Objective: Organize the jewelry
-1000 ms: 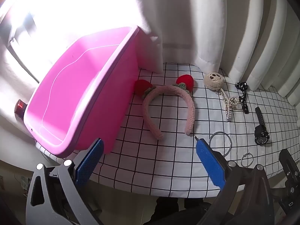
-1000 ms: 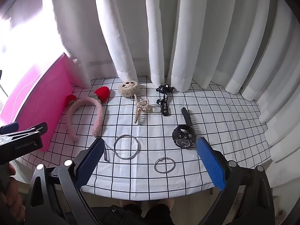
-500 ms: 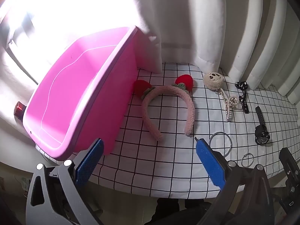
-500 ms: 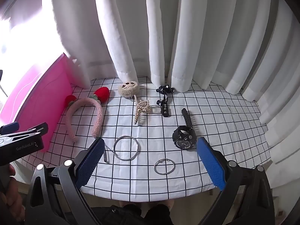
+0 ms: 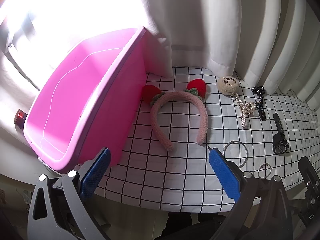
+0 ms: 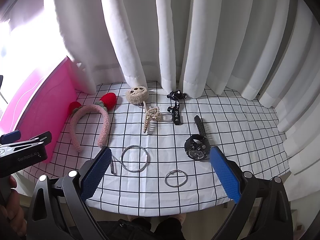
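Nothing picked up yet; judged the opening step, choosing a first piece.

Right gripper (image 6: 159, 172) spread wide, holding nothing, poised over the bench's near edge. Left gripper (image 5: 158, 172) likewise wide and empty, at the near-left corner beside the pink bin (image 5: 80, 108).

Nearest in the right view: small ring (image 6: 176, 178) at 6 o'clock, close to the bench (image 6: 230, 124) edge. Large hoop (image 6: 134, 158) just beyond, toward 7. Black watch (image 6: 197, 147) at 4 o'clock. Farther: fuzzy headband (image 6: 90, 124) at 9, touching or nearly touching the bin wall; pearl claw clip (image 6: 151, 119) mid-bench; black strap (image 6: 176, 110); plush puff (image 6: 137, 95) against the curtain (image 6: 200, 40).

Next move likely calls for a flat, low pinch on a thin ring, then a carry to 9 o'clock into the bin.

Room: right half of the bench is bare. Curtain crowds the far edge; bin blocks the left.
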A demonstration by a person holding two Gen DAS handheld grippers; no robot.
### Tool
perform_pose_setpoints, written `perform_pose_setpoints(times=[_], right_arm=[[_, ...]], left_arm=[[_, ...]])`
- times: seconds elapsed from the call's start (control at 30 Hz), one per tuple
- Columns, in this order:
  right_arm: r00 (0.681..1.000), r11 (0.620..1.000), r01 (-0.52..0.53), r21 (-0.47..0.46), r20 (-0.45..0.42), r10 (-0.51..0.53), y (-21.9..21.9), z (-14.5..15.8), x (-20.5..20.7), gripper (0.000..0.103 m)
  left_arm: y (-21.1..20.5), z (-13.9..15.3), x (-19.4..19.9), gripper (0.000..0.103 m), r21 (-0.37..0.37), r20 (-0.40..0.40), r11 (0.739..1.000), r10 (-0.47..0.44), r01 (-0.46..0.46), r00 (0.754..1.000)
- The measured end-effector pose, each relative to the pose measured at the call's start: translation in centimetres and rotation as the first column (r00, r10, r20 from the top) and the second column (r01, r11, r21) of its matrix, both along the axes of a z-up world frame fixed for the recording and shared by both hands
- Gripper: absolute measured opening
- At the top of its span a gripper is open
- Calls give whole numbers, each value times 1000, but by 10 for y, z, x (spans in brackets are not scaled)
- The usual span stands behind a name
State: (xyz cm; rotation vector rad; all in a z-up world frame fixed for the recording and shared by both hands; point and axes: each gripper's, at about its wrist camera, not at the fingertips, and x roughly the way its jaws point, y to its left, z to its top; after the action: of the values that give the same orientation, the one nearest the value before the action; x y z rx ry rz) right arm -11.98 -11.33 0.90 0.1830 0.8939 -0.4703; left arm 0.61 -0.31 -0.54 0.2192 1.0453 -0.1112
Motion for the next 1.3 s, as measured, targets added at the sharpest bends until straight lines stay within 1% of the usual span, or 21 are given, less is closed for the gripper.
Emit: perform_pose_setpoints(times=[0.87,1.17,1.3], right_arm=[[1000,1000,0,13,-5,0,-7,-5,5,94],[1000,1000,-4,17,-9,4,-9,-7,2,94],[1000,1000,3,27,-11,-2,-14,-9,-1,94]], left_arm=[[-1,-3,0,97,2,-6,1000,3,-3,1000],[-3,-6,-3,97,6,-15,1000,7,-7,1000],[-3,-11,-5,97,10,-32,1000,14,-13,999]])
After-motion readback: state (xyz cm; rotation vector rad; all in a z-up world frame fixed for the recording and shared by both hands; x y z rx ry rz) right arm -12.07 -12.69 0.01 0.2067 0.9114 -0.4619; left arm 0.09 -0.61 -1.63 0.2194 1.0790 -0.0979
